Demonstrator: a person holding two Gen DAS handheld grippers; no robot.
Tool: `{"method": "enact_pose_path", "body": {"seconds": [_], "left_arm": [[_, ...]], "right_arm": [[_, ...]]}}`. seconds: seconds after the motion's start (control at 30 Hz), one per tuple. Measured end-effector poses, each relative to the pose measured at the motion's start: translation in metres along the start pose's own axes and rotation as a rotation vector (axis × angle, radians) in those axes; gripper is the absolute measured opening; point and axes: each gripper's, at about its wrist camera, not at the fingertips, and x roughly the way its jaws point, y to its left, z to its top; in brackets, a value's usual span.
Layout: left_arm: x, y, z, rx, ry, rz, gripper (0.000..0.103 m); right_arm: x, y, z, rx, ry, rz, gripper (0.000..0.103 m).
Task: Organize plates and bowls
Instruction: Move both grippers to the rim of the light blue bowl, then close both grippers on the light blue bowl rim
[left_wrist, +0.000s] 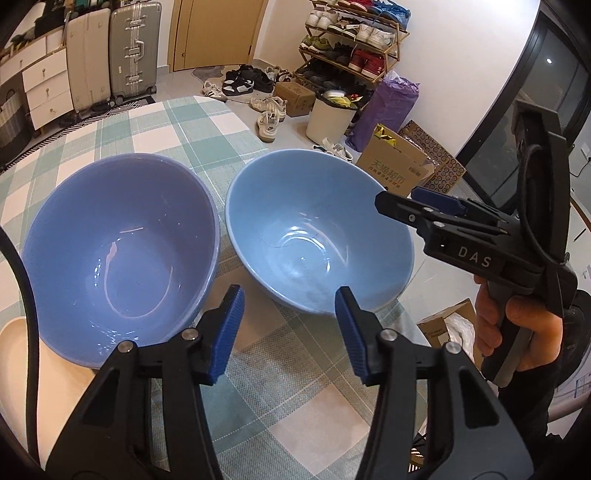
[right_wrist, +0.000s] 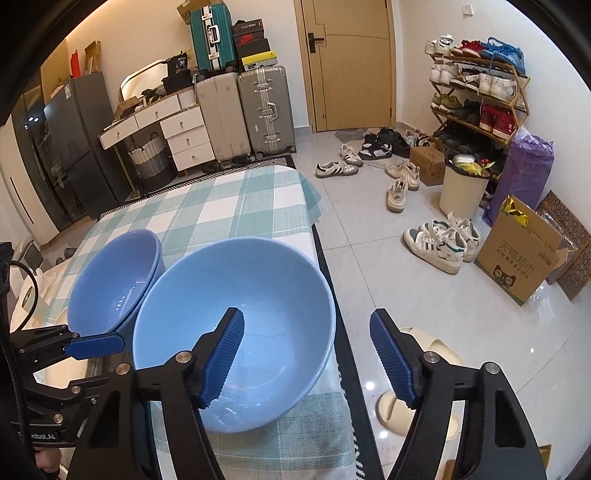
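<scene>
Two blue bowls stand side by side on the checked tablecloth (left_wrist: 155, 133). The darker periwinkle bowl (left_wrist: 118, 254) is on the left, the lighter blue bowl (left_wrist: 317, 236) on the right near the table edge. My left gripper (left_wrist: 290, 332) is open and empty, just in front of the gap between them. My right gripper (right_wrist: 306, 358) is open, its left finger over the light bowl (right_wrist: 236, 325) and its right finger outside the rim; it also shows in the left wrist view (left_wrist: 424, 206). The darker bowl (right_wrist: 114, 284) sits behind on the left.
A cream plate (left_wrist: 22, 354) lies at the table's left front. The table edge (right_wrist: 317, 236) runs close beside the light bowl. On the floor are shoes, a white bin (right_wrist: 465, 184), a cardboard box (right_wrist: 517, 254) and cream slippers (right_wrist: 402, 406).
</scene>
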Motion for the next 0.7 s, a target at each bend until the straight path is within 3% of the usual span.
{"method": "enact_pose_path", "body": {"seconds": [0.47, 0.7], "left_arm": [[0.014, 0.002, 0.005, 0.003, 0.011, 0.005, 0.048], [0.021, 0.002, 0.009, 0.017, 0.016, 0.011, 0.041]], "right_arm": [[0.03, -0.011, -0.007, 0.032, 0.043, -0.008, 0.037], [0.032, -0.013, -0.005, 0.038, 0.043, -0.013, 0.024]]}}
